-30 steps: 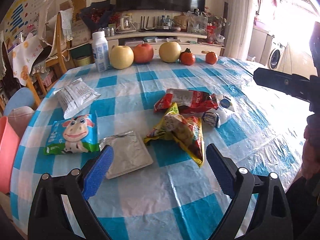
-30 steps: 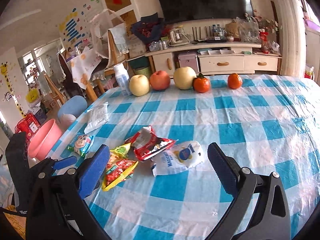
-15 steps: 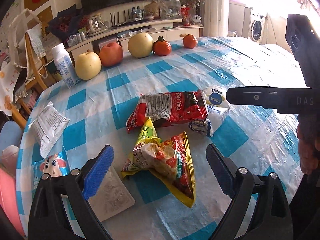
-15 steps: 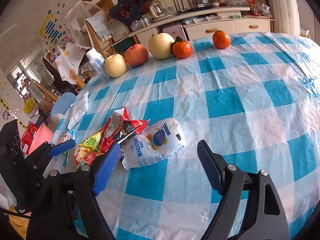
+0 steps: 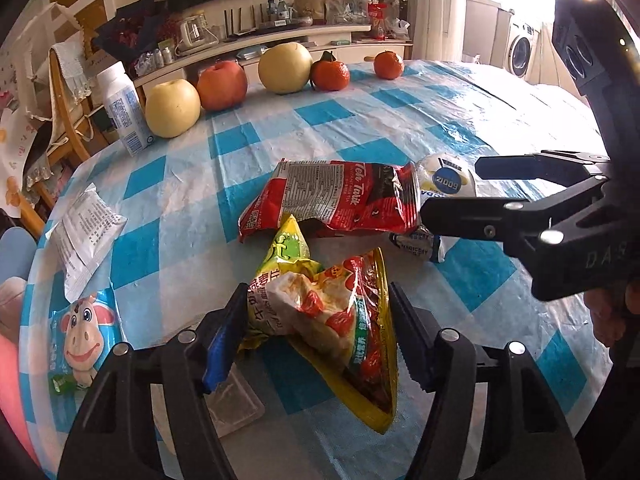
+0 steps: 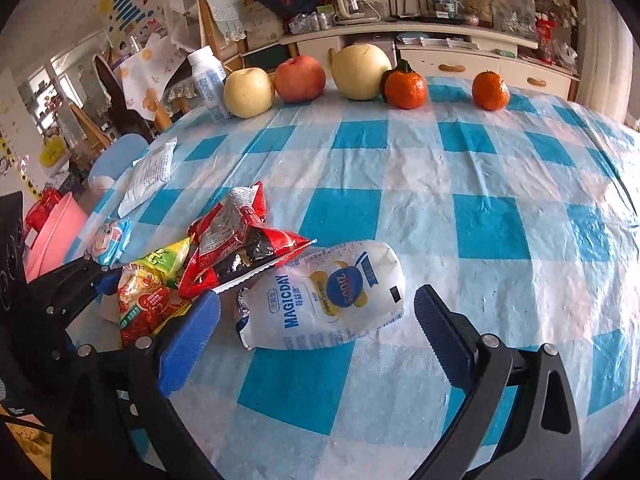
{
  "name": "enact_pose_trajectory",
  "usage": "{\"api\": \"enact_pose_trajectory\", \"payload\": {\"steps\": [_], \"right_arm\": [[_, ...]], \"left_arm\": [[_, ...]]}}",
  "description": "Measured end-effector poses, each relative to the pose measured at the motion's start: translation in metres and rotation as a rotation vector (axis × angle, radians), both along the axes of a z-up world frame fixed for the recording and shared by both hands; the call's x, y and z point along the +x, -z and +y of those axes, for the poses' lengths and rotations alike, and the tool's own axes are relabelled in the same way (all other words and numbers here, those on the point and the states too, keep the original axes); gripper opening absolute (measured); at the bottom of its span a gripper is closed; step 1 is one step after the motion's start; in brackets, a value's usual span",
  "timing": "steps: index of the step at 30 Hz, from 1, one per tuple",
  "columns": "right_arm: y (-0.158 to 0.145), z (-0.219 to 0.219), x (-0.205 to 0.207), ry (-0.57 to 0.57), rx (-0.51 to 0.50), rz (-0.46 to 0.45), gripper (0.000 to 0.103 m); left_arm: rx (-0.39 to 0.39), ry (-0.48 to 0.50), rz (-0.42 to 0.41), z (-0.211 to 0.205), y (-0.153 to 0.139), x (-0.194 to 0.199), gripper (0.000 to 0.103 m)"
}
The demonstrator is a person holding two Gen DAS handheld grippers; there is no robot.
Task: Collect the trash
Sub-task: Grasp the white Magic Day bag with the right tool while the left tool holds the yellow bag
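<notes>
Left tool [image 5: 320, 320], advanced since earlier, was closing around yellow wrapper [image 5: 336, 316]; right tool [image 6: 316, 316], opening, straddled white pouch [image 6: 324, 296], unheld, for pickup.

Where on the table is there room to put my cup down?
The checked tablecloth lies bare between the fruit row, from the yellow apple to the far orange, and the white pouch. It is crowded by the red wrapper and yellow snack bag.
</notes>
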State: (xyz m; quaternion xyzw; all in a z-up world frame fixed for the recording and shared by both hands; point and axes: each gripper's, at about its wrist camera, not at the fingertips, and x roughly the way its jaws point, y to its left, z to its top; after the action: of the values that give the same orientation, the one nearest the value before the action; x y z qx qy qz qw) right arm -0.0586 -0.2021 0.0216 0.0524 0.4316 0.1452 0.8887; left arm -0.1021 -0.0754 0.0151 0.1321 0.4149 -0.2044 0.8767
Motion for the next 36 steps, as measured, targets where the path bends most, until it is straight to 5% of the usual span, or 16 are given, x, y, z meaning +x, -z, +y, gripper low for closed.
{"api": "enact_pose_trajectory", "payload": {"steps": [10,13,36], "right_arm": [[0.015,0.026,0.009,-0.101,-0.155,0.002,0.099],[0.015,0.026,0.01,-0.096,-0.154,0.0,0.099],[-0.003,0.018,-0.018,-0.022,-0.093,-0.084,0.097]], "left_arm": [[-0.037,-0.031,0.003,0.017,-0.008,-0.007,0.06],[-0.115,-0.045,0.028,0.029,-0.011,-0.007,0.059],[-0.236,-0.1,-0.046,0.091,-0.039,-0.017,0.059]]}}
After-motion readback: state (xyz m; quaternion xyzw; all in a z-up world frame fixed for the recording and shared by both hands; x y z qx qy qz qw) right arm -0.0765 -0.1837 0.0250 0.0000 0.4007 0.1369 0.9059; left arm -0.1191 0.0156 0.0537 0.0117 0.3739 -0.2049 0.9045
